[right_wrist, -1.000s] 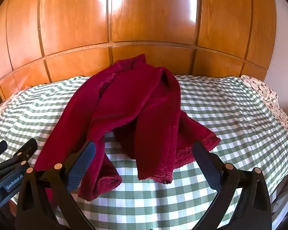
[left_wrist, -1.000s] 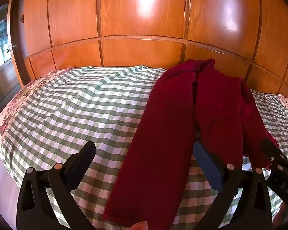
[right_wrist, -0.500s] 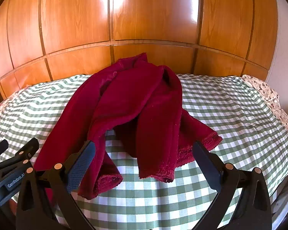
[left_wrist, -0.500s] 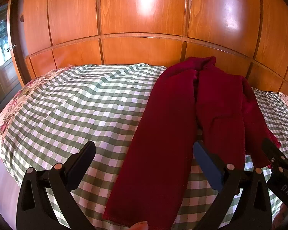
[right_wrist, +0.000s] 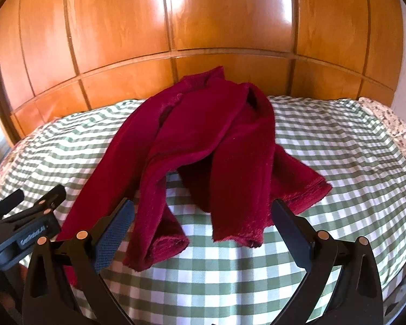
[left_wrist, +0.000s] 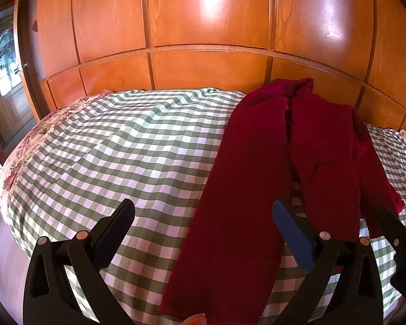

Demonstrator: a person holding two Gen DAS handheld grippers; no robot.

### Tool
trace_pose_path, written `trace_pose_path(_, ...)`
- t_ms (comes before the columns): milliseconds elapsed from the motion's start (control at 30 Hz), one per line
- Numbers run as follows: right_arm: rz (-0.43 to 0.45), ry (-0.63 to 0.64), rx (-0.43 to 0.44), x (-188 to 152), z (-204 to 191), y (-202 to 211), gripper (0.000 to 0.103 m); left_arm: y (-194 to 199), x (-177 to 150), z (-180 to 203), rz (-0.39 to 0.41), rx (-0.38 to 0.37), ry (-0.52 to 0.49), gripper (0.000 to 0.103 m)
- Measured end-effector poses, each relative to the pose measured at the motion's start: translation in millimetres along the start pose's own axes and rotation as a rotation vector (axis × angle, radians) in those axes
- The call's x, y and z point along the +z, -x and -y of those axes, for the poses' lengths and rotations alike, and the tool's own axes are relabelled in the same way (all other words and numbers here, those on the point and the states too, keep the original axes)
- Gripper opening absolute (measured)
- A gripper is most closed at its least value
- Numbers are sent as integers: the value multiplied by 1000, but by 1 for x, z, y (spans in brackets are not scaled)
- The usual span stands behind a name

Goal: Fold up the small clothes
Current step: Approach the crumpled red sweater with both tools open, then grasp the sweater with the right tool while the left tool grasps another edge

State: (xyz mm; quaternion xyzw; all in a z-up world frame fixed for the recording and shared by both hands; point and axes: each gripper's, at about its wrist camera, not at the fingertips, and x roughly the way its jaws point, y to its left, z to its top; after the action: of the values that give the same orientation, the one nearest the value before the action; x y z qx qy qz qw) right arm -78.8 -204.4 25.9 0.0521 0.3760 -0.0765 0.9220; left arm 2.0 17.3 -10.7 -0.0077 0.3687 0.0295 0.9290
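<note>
A dark red garment (left_wrist: pixel 246 195) lies crumpled on the green-and-white checked bed (left_wrist: pixel 121 162), stretched from the wooden wall toward me. In the right wrist view the garment (right_wrist: pixel 211 146) shows several loose ends pointing at me. My left gripper (left_wrist: pixel 203 216) is open and empty, hovering above the near end of the garment's long left strip. My right gripper (right_wrist: pixel 200 216) is open and empty, above the garment's near ends. The right gripper's tip (left_wrist: pixel 400 238) shows at the left view's right edge, and the left gripper (right_wrist: pixel 27 224) at the right view's left edge.
A glossy wooden panelled wall (left_wrist: pixel 203 54) stands right behind the bed. A floral bed cover edge (left_wrist: pixel 16 168) shows at the left side and also at the far right (right_wrist: pixel 387 116). A doorway (left_wrist: pixel 5 81) is at the far left.
Both grippers have eased slightly forward over the bed. The garment has not moved. Both stay open.
</note>
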Motion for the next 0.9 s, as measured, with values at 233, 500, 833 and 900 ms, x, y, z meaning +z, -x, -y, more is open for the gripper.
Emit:
trace_pose_path(233,-30,0,134,-2,-3,2,94,-11,-4,-10,-23,9,16,101)
trace_pose_path(500,-130,-3,279,-1,-21,-20,71,-25,-7,-40,-48,27,64,101)
trace_pose_path(833,-243,129,221,9,-44,-73,6,-34,-22,-49,-87,-37,26,100)
trace_pose_path(900,-159,136,240,32,-30,-50,6,-39,-24,-47,-110,-41,21,100)
